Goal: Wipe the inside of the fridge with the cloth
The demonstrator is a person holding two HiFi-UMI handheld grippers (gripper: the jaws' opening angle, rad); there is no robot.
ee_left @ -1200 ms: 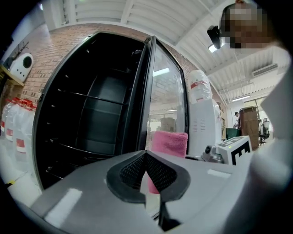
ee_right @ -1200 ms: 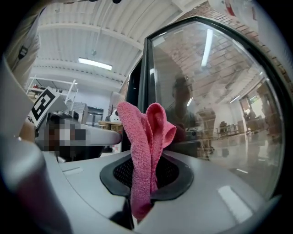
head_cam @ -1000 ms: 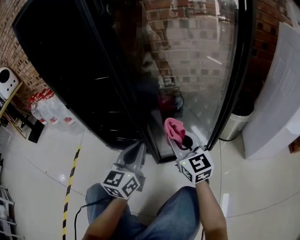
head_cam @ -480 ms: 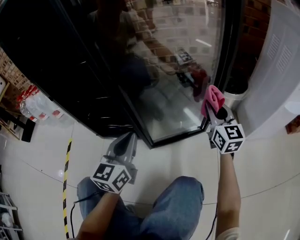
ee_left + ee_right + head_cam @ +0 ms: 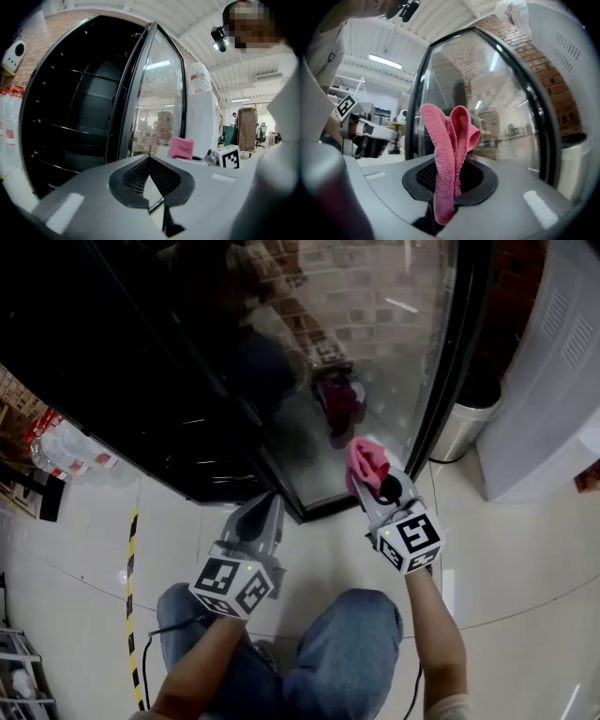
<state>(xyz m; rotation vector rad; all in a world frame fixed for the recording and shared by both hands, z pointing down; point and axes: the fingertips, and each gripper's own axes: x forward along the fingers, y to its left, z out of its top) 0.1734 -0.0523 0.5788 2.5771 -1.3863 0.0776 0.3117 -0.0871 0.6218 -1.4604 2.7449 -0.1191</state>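
The right gripper (image 5: 377, 486) clamps the pink cloth (image 5: 365, 462) by its lower end, so the folded part stands free ahead of the jaws, ready for wiping. The cloth sits near the glass door's (image 5: 375, 343) bottom edge, not yet inside the dark fridge (image 5: 131, 362) on the left. The left gripper (image 5: 263, 510) is pressed shut on nothing and held low, out of the way.

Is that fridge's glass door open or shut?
Open. The glass door stands swung away from the fridge, and the dark shelves inside show uncovered beside it.
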